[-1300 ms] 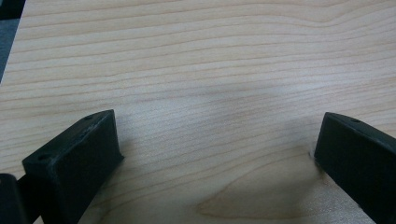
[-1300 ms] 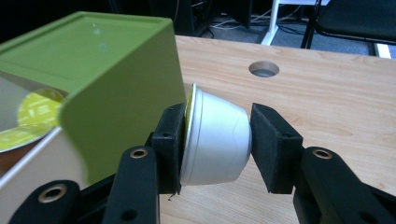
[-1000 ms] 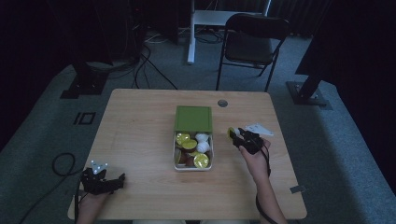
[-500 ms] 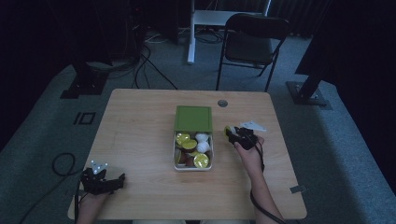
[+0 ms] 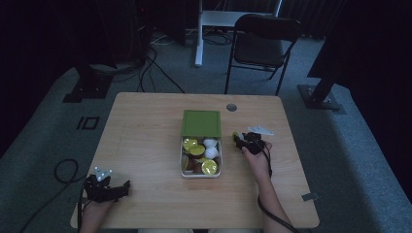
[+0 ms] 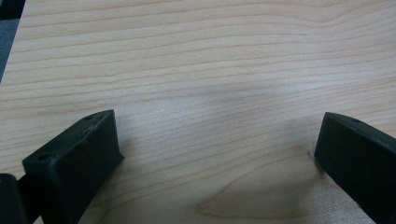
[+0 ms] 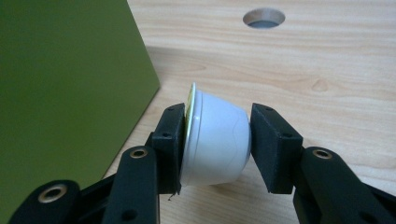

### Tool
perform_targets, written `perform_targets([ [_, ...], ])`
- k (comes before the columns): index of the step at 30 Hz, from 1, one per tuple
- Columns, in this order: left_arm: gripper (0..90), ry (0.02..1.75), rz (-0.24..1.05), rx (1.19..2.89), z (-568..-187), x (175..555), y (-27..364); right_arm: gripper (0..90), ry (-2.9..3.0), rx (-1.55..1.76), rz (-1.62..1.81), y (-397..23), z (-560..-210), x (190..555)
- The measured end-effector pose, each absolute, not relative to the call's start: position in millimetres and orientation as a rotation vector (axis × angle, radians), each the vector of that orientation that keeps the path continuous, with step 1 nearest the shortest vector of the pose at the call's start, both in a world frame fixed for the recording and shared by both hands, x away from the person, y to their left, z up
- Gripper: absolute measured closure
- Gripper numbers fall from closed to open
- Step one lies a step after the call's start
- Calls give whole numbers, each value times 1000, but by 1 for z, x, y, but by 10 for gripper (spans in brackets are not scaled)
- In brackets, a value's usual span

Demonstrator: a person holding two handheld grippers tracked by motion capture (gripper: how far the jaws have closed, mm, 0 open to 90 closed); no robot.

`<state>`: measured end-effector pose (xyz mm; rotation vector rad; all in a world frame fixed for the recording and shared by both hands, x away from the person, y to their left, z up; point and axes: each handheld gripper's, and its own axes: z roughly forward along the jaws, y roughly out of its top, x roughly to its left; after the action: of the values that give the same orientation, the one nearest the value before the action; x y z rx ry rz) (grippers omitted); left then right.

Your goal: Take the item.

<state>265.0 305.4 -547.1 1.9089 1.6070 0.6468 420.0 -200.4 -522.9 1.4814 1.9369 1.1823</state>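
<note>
no text, label or number can be read anywhere.

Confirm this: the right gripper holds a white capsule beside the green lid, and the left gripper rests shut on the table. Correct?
Not quite. The left gripper is open: the left gripper view shows its jaws wide apart over bare table. The rest holds: the right gripper clamps the white capsule beside the green lid.

Overhead view, 2 close jaw-cams — table [image 5: 145, 126] shared (wood)
</note>
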Motion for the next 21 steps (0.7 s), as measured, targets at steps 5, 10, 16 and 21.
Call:
perform_targets([
  [5, 3, 1607, 647, 1909, -547, 265, 305, 566, 1951, 1505, 1165, -202, -529, 422],
  [10, 3, 1607, 647, 1909, -547, 265, 305, 566, 1960, 1502, 1140, -201, -531, 422],
  [16, 3, 1607, 647, 1909, -547, 265, 305, 564, 1994, 1516, 1119, -201, -536, 424],
  [21, 3, 1607, 647, 1909, -547, 265, 305, 563, 1990, 1528, 1119, -202, -539, 424],
])
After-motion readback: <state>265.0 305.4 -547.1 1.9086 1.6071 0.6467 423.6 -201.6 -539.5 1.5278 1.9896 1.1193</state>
